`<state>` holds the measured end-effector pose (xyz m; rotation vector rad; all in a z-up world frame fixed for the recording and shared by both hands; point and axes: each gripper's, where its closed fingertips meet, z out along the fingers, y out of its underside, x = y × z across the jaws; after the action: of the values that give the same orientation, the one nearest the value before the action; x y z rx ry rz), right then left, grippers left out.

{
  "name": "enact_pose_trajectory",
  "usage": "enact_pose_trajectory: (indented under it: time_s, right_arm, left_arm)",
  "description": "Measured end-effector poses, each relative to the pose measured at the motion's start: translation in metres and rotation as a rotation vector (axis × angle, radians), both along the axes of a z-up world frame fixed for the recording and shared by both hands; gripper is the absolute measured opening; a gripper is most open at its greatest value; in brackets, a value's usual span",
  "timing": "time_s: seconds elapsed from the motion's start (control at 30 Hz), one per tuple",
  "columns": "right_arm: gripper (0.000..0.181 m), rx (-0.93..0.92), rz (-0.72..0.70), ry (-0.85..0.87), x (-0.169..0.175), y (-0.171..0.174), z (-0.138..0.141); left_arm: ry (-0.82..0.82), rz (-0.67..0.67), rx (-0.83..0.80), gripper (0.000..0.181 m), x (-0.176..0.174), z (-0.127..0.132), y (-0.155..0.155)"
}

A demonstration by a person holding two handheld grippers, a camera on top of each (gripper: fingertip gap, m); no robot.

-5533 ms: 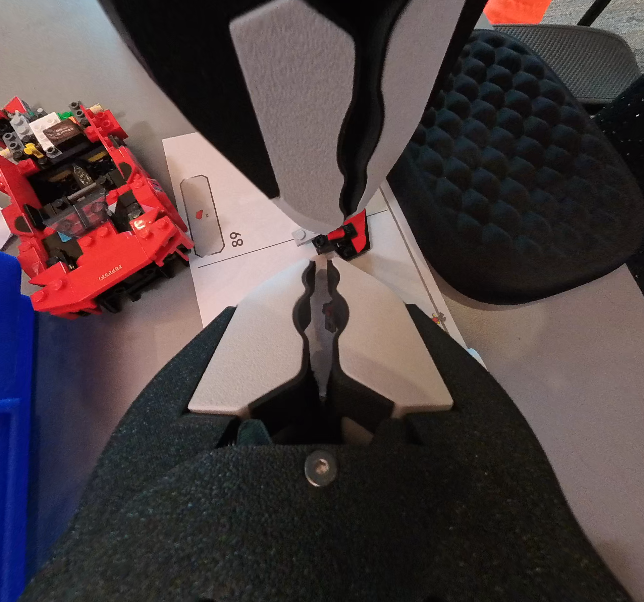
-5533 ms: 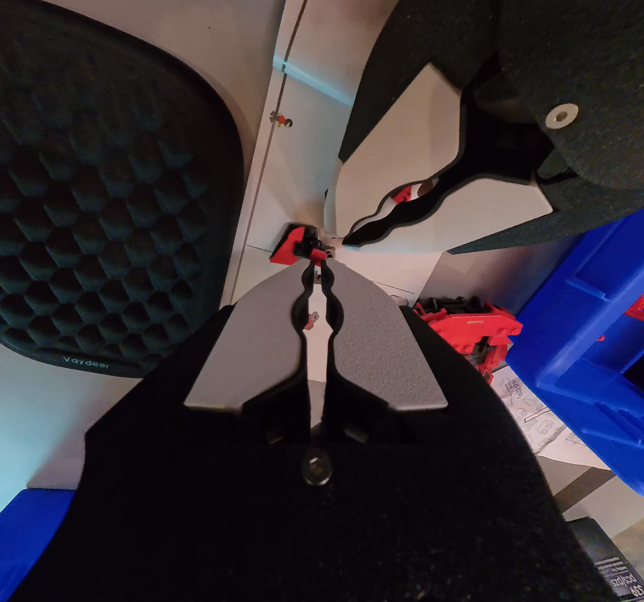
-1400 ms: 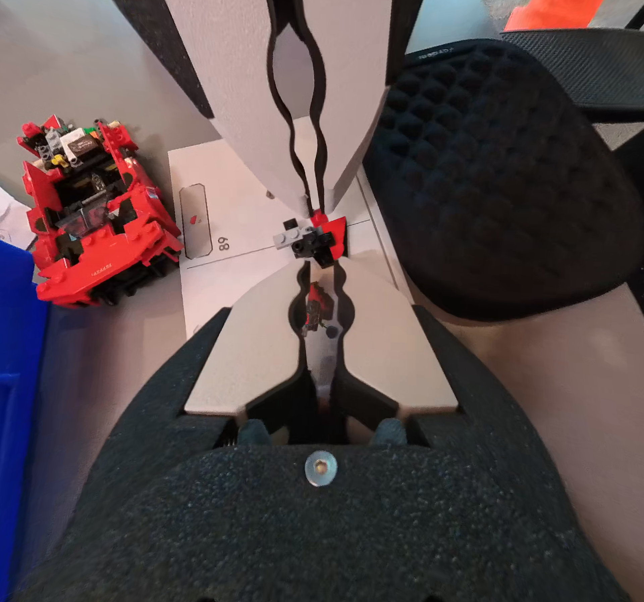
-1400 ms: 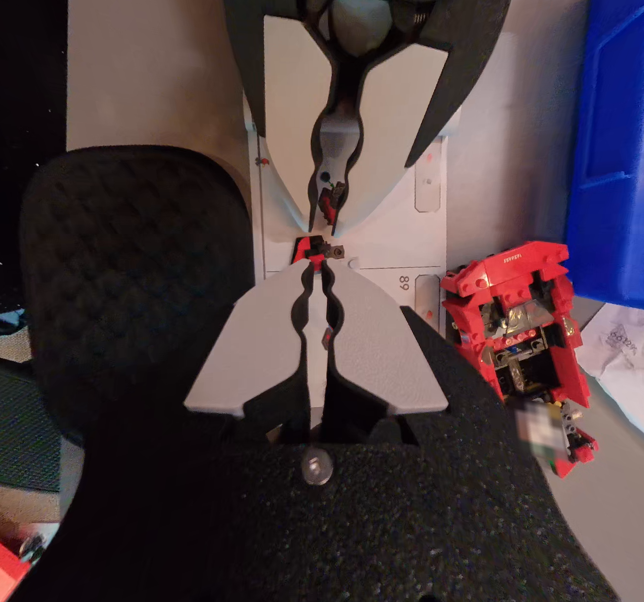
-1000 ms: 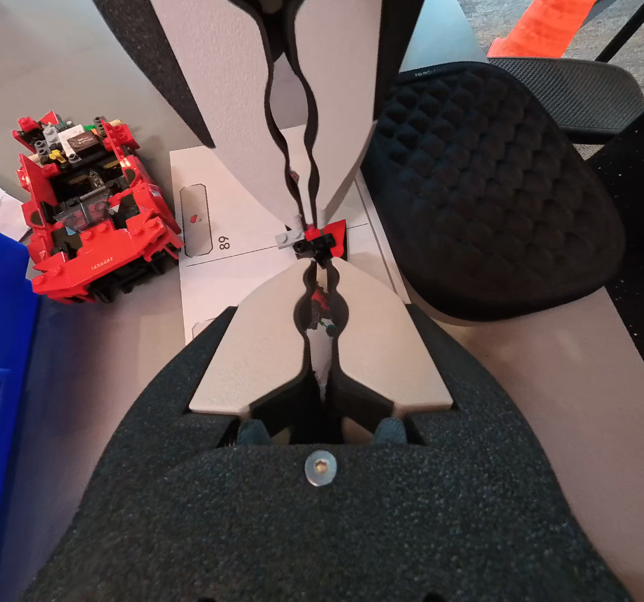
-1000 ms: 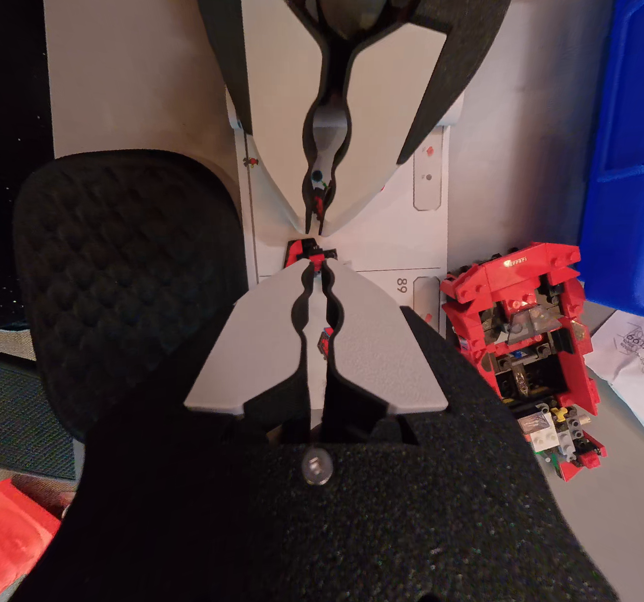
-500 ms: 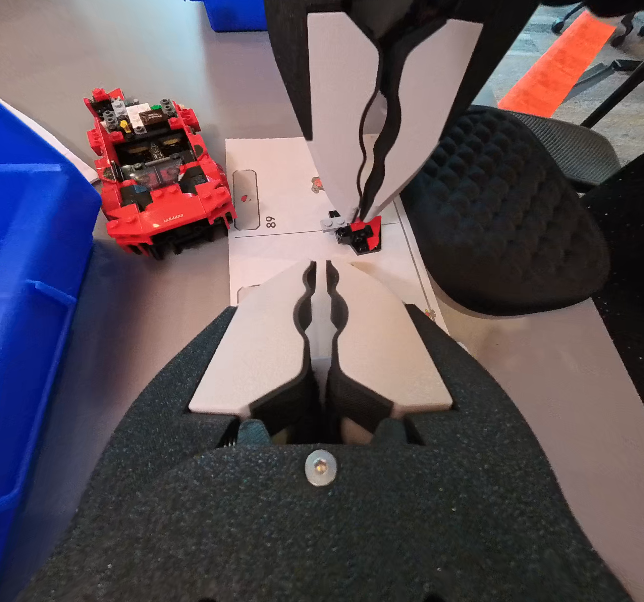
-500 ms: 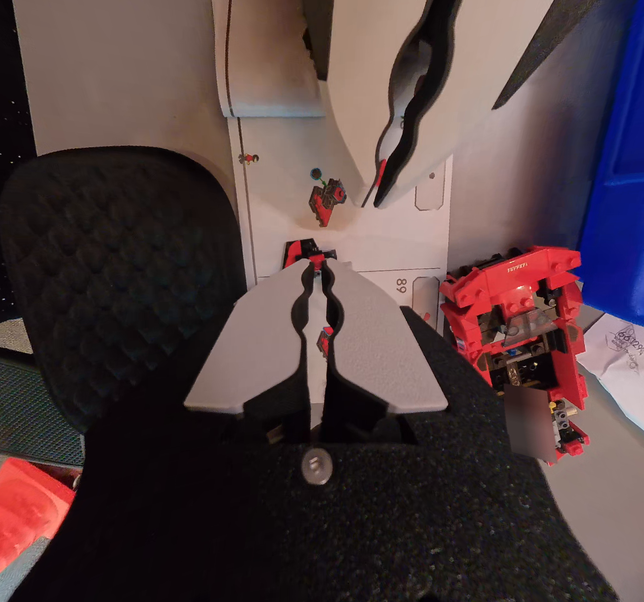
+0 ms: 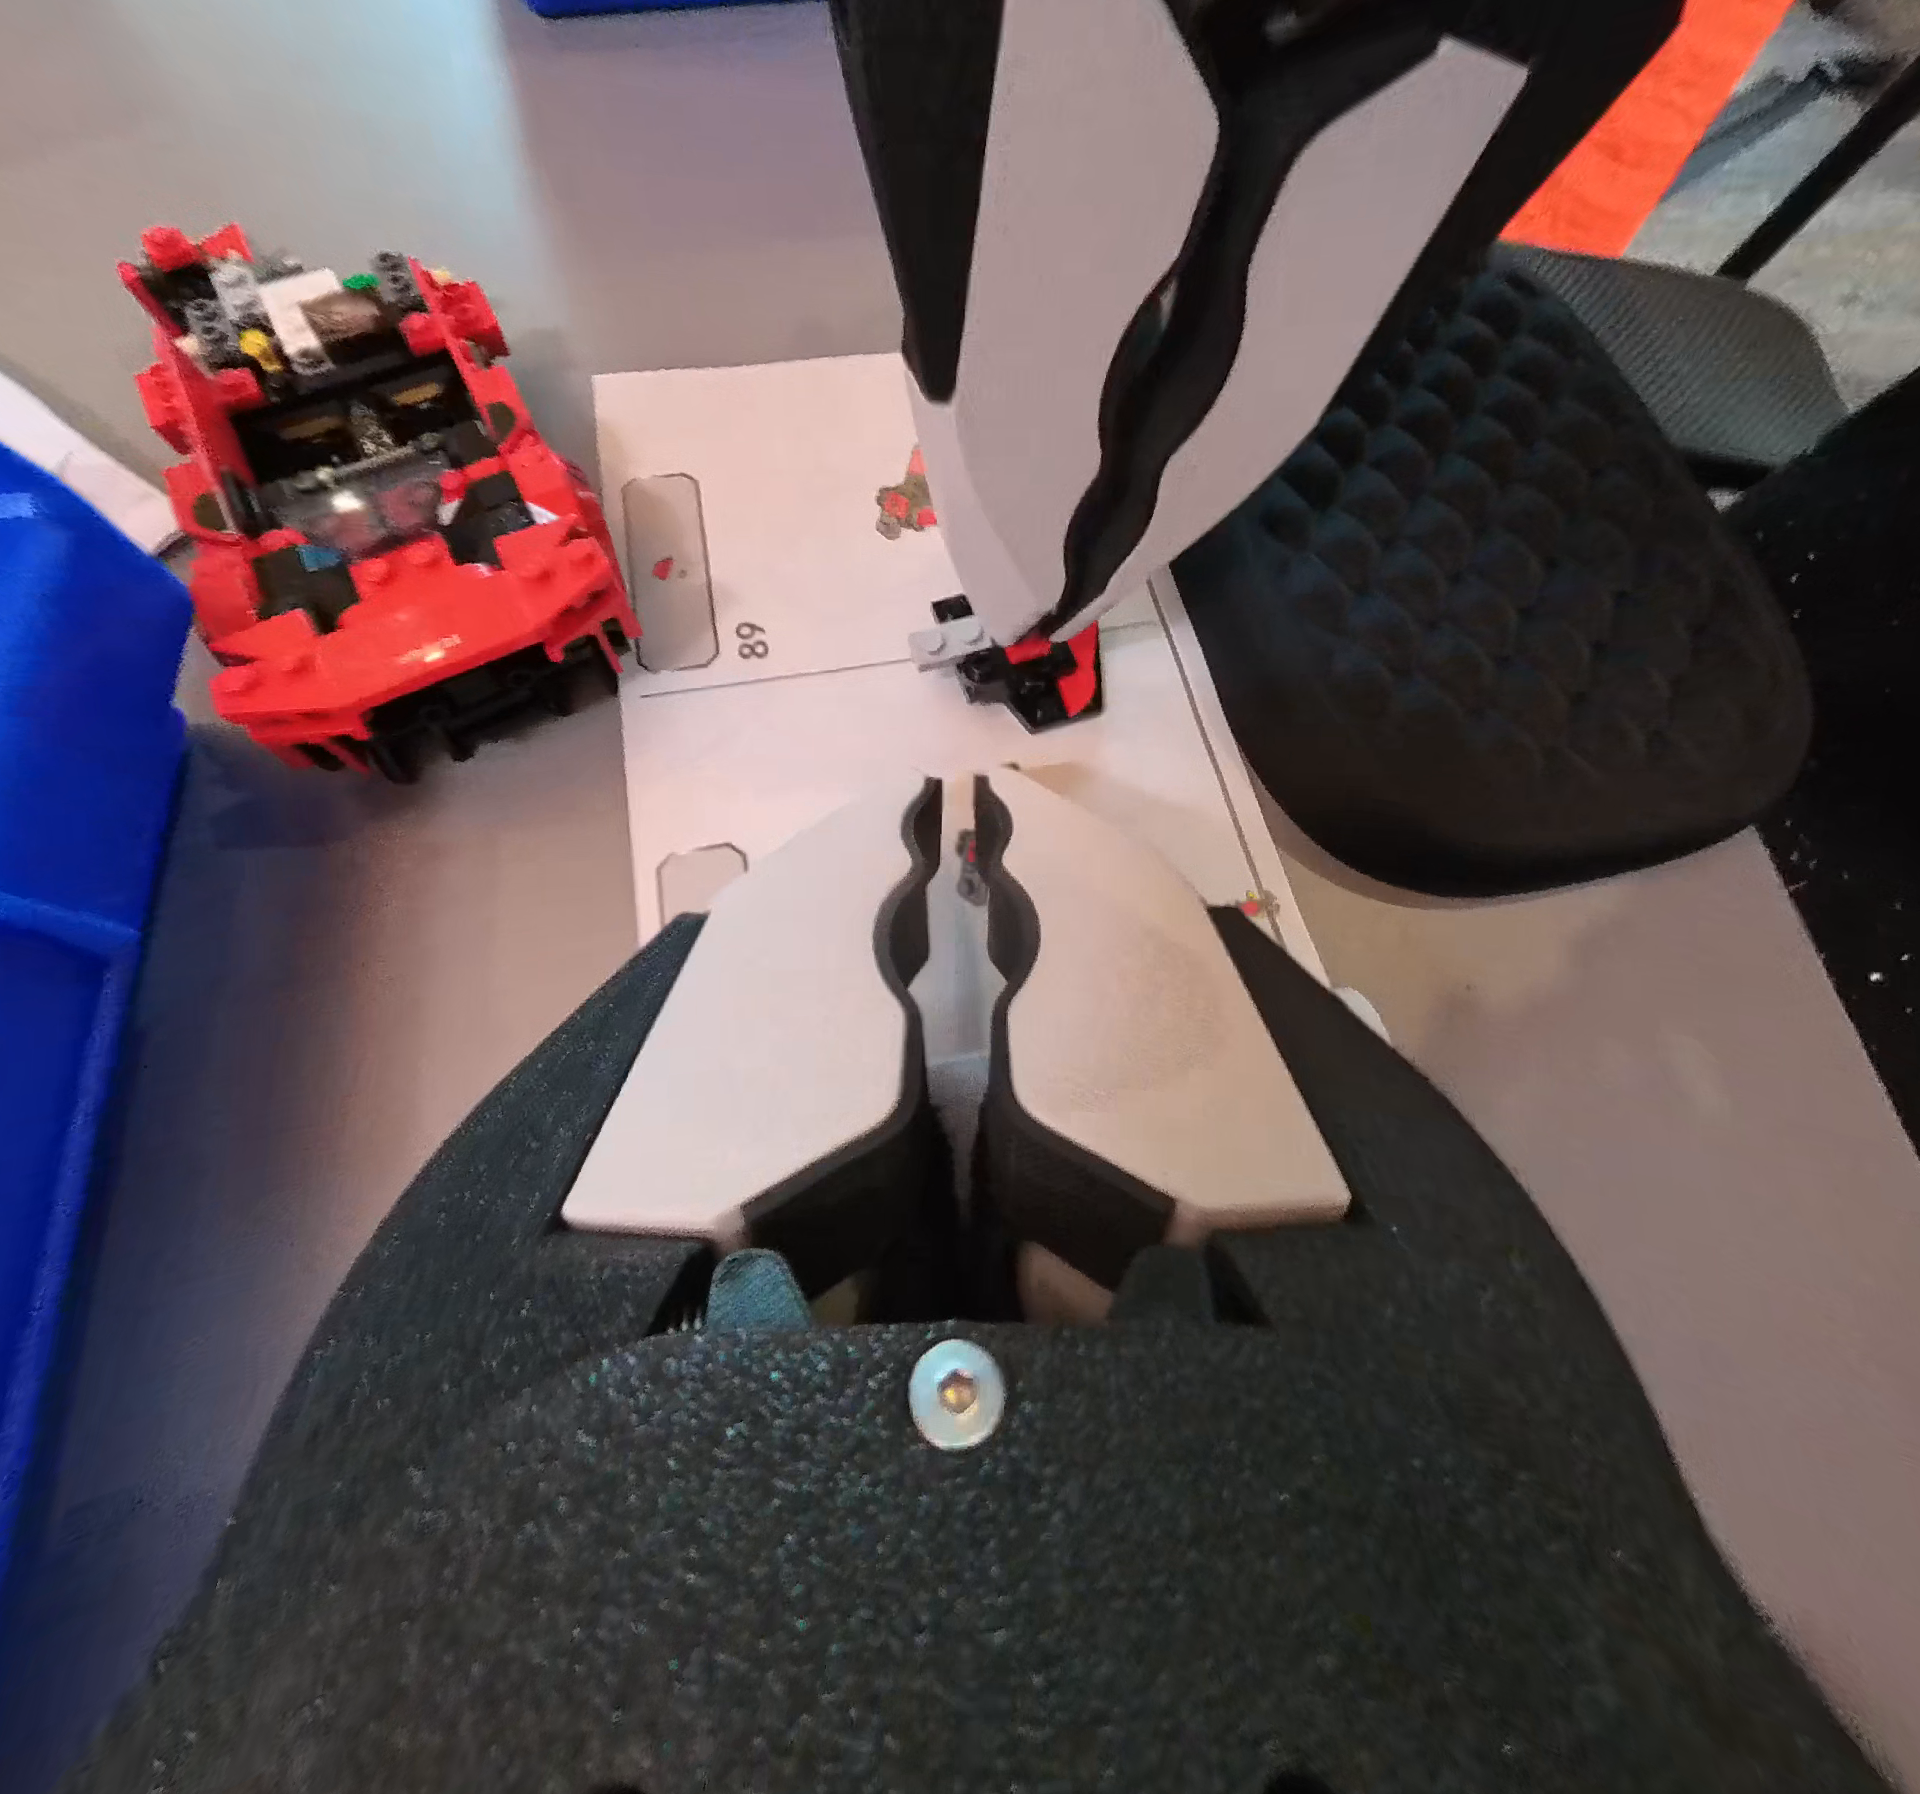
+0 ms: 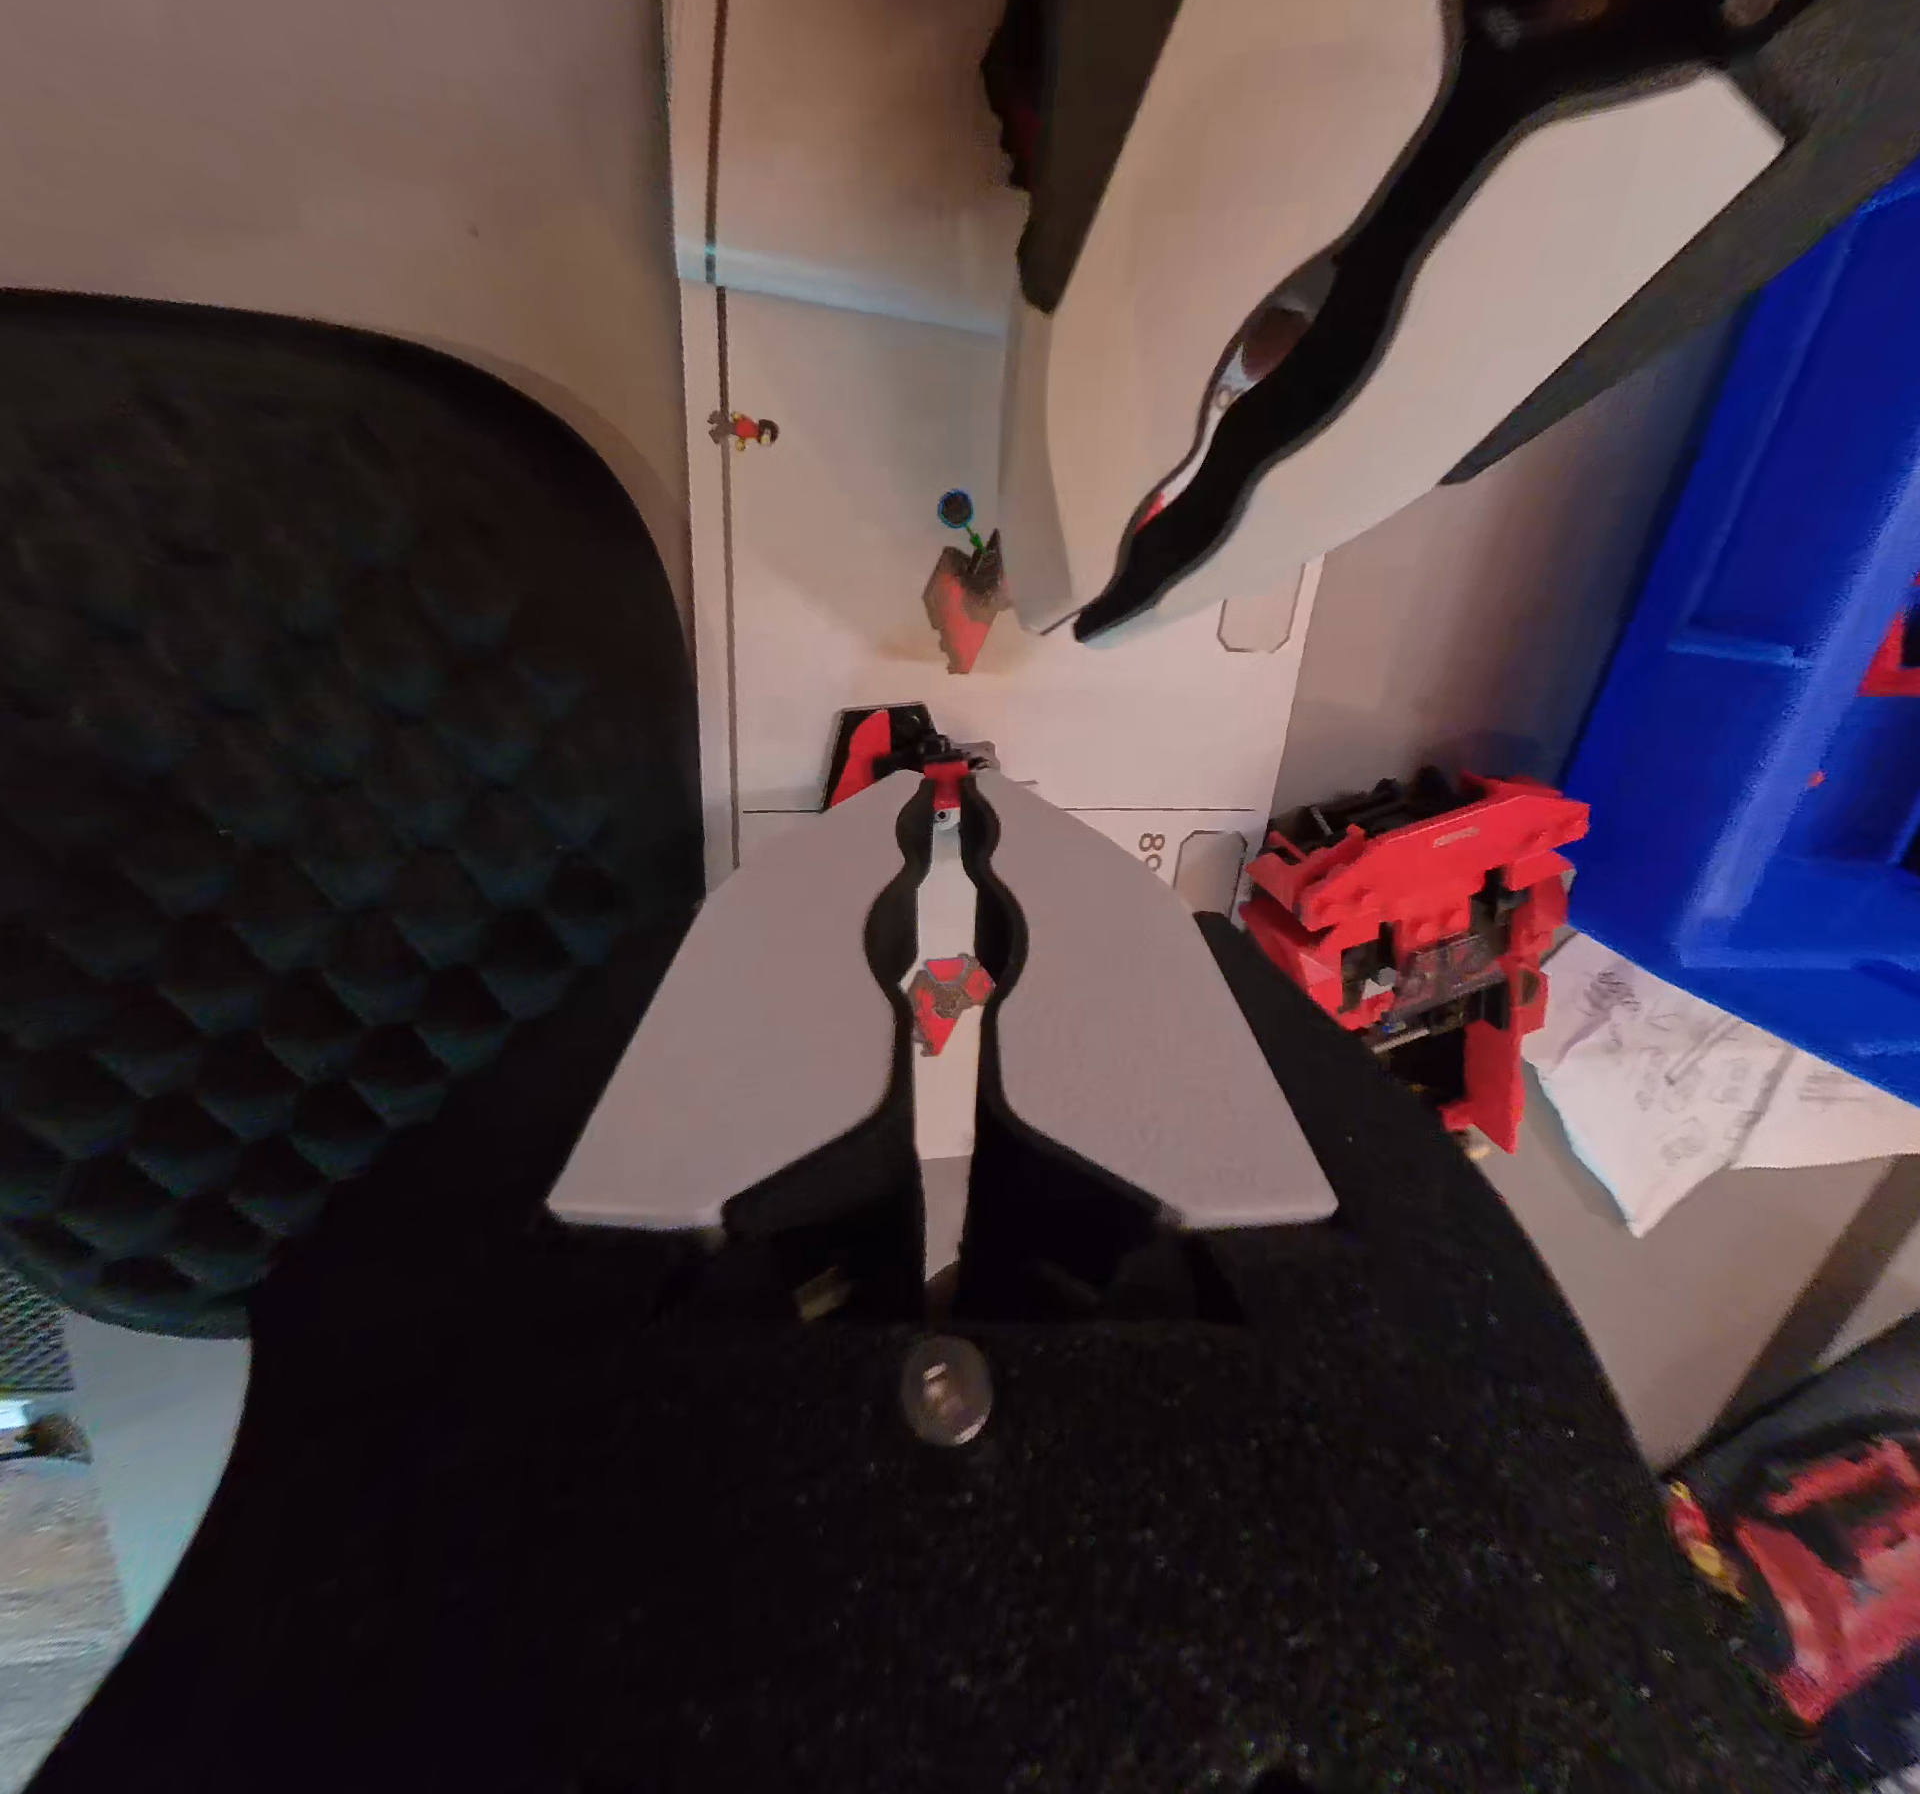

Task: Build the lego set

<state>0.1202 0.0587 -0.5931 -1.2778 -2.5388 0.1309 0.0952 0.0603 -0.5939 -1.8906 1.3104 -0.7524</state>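
Step in hand, as I read it: fitting a small part onto the sub-assembly, not yet onto the car. My right gripper (image 10: 943, 788) was pinched narrow on a small red piece (image 10: 943, 774), tips pointing down at the instruction booklet (image 9: 790, 456). That piece sat on top of the little red, black and grey sub-assembly (image 9: 1016, 669), which rested on the open page just beside the black cushion (image 9: 1486, 601). Couldn't tell whether the piece was fully seated or only resting on the studs, the fingertips covered the joint

My left gripper (image 9: 956, 780) hung above the near part of the page, apart from the sub-assembly, jaws drawn nearly together with a thin slit and nothing between them. So only the right side was working

The red car (image 9: 364, 518), partly built with the top open, stood on the table left of the booklet, near the blue bin (image 9: 62, 809). Well apart from both grippers. A loose printed sheet (image 10: 1714, 1100) lay by the car

My guess was the task was well along, the car body looked mostly done. Next move probably called for pressing the red piece straight down until it clicked. The sub-assembly was small and light, so it could tip or slide on the glossy page. I'd have brought the left gripper in to brace or hold it first, then eased the right one off without lifting the piece back up
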Motion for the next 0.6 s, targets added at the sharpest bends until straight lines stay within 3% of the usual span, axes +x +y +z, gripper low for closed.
enact_pose_trajectory:
  time_s: [0.17, 0.6]
  right_arm:
    - [0.005, 0.027, 0.014, 0.033, -0.0024, 0.001, 0.0031]
    - [0.005, -0.033, 0.004, 0.008, -0.0016, -0.0014, 0.0009]
  left_arm:
    - [0.087, -0.049, 0.045, 0.006, 0.0028, -0.0102, -0.0068]
    - [0.078, -0.051, 0.025, 0.006, 0.003, -0.0099, -0.0067]
